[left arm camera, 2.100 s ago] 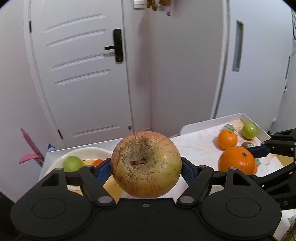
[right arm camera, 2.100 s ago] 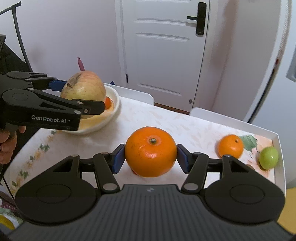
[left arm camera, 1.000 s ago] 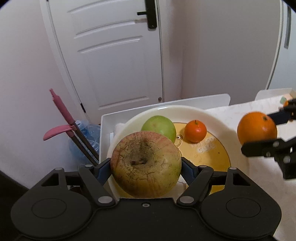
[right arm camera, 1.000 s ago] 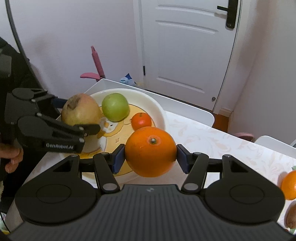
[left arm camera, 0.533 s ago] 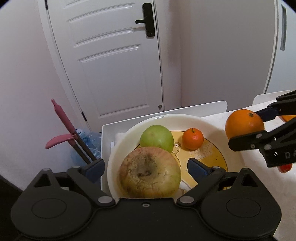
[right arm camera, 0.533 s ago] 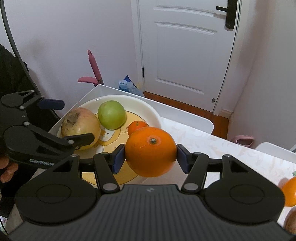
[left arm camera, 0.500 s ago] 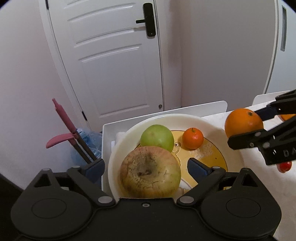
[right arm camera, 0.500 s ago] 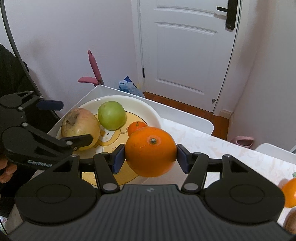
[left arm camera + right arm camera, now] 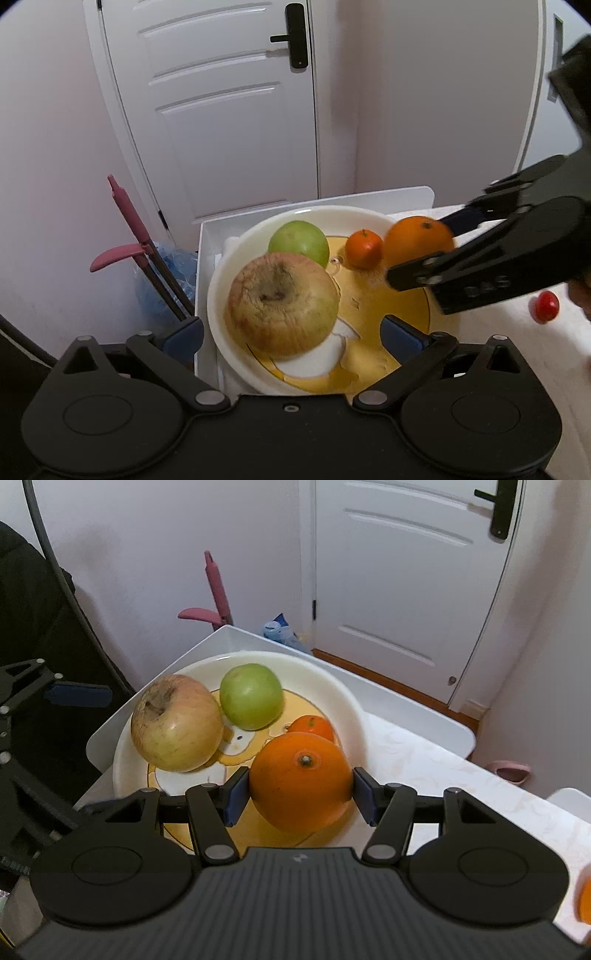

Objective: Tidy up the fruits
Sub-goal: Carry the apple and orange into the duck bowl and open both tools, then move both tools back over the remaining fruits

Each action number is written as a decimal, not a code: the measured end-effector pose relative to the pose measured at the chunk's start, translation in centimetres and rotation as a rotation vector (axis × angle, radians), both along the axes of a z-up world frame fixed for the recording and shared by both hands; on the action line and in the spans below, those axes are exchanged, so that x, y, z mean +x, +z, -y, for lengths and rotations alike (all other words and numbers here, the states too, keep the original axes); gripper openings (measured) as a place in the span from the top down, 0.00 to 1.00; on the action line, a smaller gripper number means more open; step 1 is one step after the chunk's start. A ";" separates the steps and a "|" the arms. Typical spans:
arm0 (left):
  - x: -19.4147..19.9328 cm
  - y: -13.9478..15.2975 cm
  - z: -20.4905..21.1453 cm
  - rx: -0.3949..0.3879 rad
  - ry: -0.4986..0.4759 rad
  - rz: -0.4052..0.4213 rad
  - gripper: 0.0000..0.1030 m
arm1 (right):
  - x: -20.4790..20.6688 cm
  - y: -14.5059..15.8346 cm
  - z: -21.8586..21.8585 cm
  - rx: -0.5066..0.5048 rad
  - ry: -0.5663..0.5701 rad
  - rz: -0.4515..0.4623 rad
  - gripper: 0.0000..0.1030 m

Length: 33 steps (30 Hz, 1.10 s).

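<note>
My left gripper (image 9: 291,334) has just been opening; its blue pads stand wide apart, clear of the big russet-skinned, wrinkled apple (image 9: 282,304) lying in the round glossy cream bowl (image 9: 332,686) beside a smooth green apple (image 9: 251,696) and a small tangerine (image 9: 312,727). My right gripper (image 9: 301,794) clamps a dimpled round orange (image 9: 301,779) over the bowl's rim.

Black gripper (image 9: 301,794) linkages, blue pads (image 9: 236,794), silver screws

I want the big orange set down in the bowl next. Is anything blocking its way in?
Nothing visible blocks it. The orange, held in the right hand-held gripper, hangs at the bowl's near rim; bare bowl floor lies beside the small tangerine and the apple.
</note>
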<state>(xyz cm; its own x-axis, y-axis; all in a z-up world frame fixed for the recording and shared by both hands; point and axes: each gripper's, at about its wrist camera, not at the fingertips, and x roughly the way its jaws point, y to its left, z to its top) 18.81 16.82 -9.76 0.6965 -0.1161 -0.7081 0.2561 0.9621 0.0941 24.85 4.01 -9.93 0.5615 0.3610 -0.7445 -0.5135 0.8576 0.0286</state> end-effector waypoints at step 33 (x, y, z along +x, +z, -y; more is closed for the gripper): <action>-2.3 1.0 0.7 0.000 0.024 0.038 0.00 | -3.0 3.0 1.8 0.083 -0.134 0.067 0.00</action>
<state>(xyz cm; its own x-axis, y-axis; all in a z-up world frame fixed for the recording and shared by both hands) 16.49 16.12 -8.79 0.7256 -0.0989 -0.6809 0.2292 0.9679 0.1036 21.84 2.19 -6.93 0.6560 0.3381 -0.6748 -0.3974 0.9148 0.0720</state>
